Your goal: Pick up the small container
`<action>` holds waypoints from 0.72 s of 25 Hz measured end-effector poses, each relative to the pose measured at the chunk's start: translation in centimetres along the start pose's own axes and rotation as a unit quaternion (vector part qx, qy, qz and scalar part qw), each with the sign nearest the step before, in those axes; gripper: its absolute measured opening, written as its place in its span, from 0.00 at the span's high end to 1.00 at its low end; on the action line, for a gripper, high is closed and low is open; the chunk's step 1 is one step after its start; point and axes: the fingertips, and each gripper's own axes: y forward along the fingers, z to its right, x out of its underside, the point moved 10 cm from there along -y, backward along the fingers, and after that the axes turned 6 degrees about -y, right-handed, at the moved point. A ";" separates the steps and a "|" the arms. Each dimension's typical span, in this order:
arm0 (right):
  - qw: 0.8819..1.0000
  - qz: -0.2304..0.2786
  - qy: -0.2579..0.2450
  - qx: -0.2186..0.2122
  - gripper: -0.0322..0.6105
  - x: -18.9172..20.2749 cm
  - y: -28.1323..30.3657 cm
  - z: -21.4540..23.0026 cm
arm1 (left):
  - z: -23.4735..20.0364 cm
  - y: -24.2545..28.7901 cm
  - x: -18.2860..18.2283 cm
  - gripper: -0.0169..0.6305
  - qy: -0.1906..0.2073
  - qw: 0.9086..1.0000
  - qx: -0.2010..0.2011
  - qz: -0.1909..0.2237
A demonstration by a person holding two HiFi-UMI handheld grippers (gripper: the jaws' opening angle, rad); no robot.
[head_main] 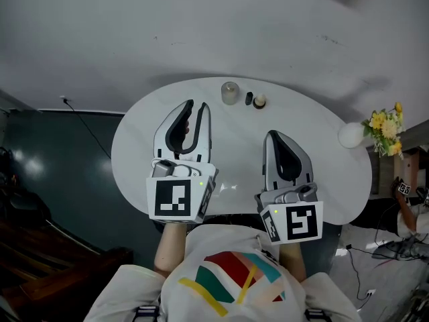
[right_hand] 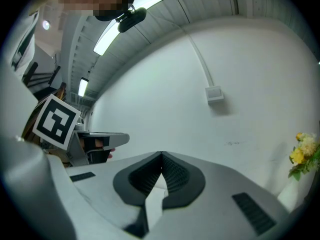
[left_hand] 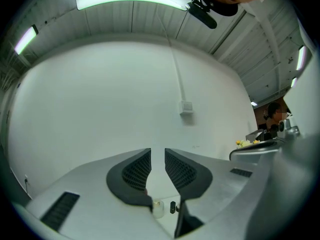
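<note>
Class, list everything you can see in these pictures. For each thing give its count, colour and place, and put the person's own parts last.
table: one, white, before the person
small container: one, pale translucent, table's far edge
black item: one, black, right of the small container
pale-topped item: one, dark with pale top, right of the black item
round object: one, white, table's right end
flowers: one bunch, yellow, right of the round object
left tongs: one, grey-black, over table's left half, jaws slightly apart, empty
right tongs: one, grey-black, over table's right half, jaws together, empty
</note>
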 end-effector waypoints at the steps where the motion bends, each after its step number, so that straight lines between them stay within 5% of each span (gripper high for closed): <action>1: 1.000 -0.002 0.002 -0.001 0.93 0.2 0.0 0.1 | -0.1 0.3 0.0 0.87 -0.002 1.000 0.003 0.002; 18: 0.997 -0.061 0.041 -0.025 0.93 5.0 3.5 1.0 | -2.3 8.5 3.1 0.60 0.004 1.000 0.025 0.002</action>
